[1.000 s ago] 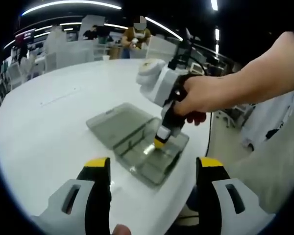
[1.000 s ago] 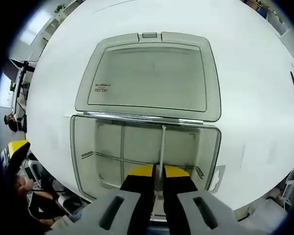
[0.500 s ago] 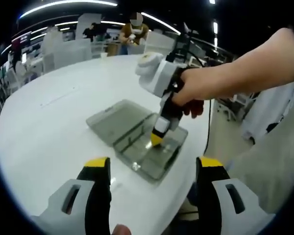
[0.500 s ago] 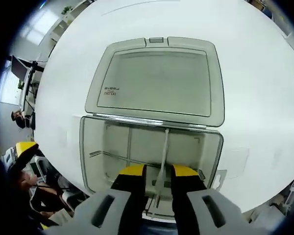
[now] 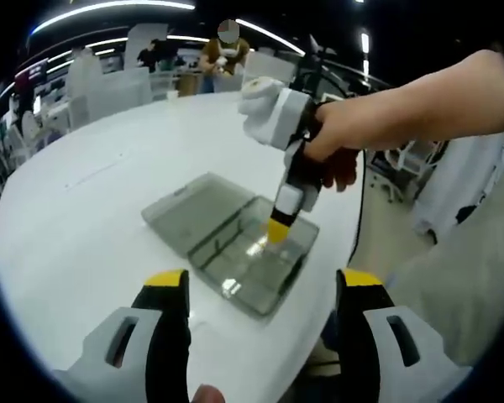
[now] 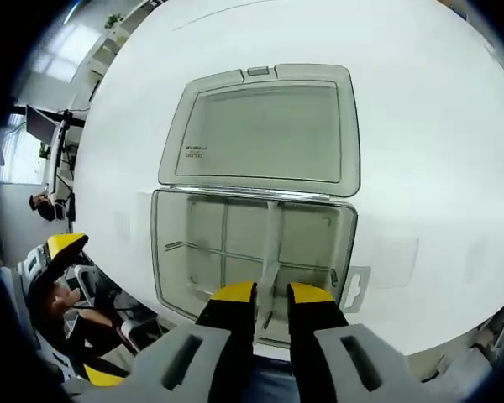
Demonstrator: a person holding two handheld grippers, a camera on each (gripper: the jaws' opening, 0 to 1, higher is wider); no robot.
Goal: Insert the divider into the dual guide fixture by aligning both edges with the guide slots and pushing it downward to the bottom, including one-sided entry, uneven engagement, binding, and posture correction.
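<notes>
A clear grey box [image 5: 235, 243] lies open on the white table [image 5: 76, 210], its lid [image 6: 265, 130] folded flat behind the tray [image 6: 193, 252]. Thin cross walls split the tray into cells. A pale divider [image 6: 271, 243] stands in it, running from the far wall toward my right gripper [image 6: 271, 295]. The right jaws are a little apart, astride the divider's near end without pinching it. A hand holds that right gripper [image 5: 279, 231] tip-down just above the tray. My left gripper [image 5: 265, 284] is open over the table's near edge, short of the box, holding nothing.
The box sits near the round table's [image 6: 420, 126] edge, with floor beyond. Its latch tab [image 6: 357, 285] sticks out at the tray's right side. The left gripper's yellow tip [image 6: 63, 245] appears at the left. People and shelves [image 5: 227, 46] stand far behind.
The right jaws let go of the divider, opened, then narrowed partway while the right gripper rose above the tray. The divider stays in the box. The left gripper has barely moved.
</notes>
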